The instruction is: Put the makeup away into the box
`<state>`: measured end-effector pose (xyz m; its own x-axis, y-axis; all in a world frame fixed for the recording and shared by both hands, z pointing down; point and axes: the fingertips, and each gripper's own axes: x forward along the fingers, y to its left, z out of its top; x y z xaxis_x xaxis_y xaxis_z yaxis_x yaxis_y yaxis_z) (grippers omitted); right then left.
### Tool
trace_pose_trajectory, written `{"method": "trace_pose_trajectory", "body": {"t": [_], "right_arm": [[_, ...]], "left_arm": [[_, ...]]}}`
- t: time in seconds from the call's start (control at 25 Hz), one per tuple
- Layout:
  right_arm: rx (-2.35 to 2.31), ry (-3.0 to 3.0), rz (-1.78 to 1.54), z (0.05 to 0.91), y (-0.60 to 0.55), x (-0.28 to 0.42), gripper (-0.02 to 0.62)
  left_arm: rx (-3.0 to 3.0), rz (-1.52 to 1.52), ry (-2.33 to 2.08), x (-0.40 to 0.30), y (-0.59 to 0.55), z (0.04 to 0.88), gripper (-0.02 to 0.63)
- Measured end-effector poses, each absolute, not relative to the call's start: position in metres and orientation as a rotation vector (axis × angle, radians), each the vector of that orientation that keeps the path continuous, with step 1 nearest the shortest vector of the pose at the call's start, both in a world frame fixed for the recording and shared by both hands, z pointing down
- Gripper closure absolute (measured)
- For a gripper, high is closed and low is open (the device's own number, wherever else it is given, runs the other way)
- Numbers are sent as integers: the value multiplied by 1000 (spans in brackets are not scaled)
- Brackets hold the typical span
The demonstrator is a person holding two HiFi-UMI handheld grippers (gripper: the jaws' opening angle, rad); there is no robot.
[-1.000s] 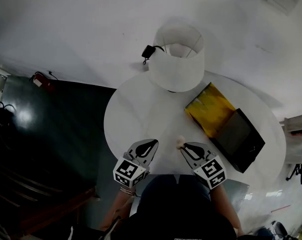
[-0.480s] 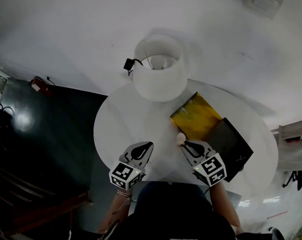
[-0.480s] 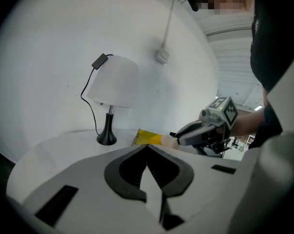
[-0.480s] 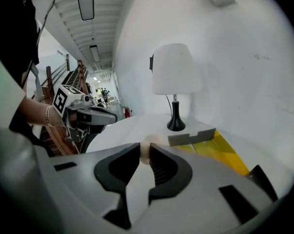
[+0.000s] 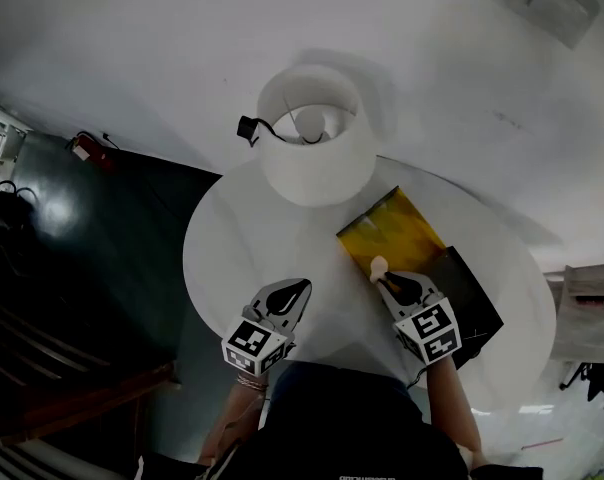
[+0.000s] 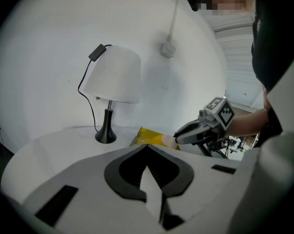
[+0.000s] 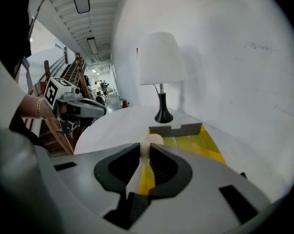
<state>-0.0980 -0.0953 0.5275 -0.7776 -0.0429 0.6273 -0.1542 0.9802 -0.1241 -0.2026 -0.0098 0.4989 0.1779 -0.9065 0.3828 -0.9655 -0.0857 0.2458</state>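
Lower right of centre in the head view, the right gripper [image 5: 383, 274] hangs over the near corner of the open yellow-lined box [image 5: 397, 230], which lies on the round white table [image 5: 237, 243] with its black lid [image 5: 464, 290] touching it at lower right. Step in hand, as I judge it: carrying the cream makeup piece [image 5: 378, 265] over the box for release. To do it well, bring the piece fully past the near wall until only yellow lining shows beneath it, then lower it close to the floor of the box before letting go. It looks small and rounded, so dropped on the rim it may roll off across the table. Keep short of the grey notched far wall and of the table lamp [image 5: 312, 148] standing beyond it at upper centre. Claw: in the right gripper view the right gripper's [image 7: 146, 153] jaws stand narrowly apart, clamped on the cream makeup piece [image 7: 151, 141], whose rounded end pokes out past the tips; yellow lining shows below and ahead at centre right. Left gripper [image 5: 296, 289] hovers over bare table at lower centre-left, well apart from the box. Its own view shows the jaws closed tip to tip with nothing in them.
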Motion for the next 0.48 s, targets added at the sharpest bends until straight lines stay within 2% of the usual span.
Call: {"method": "trace_pose_trajectory", "body": {"t": [0.48], "right_arm": [[91,-2325,136,562,-115,-92,517]], "left_arm": [[1955,206,-1719,-187,-26,521,589]]}}
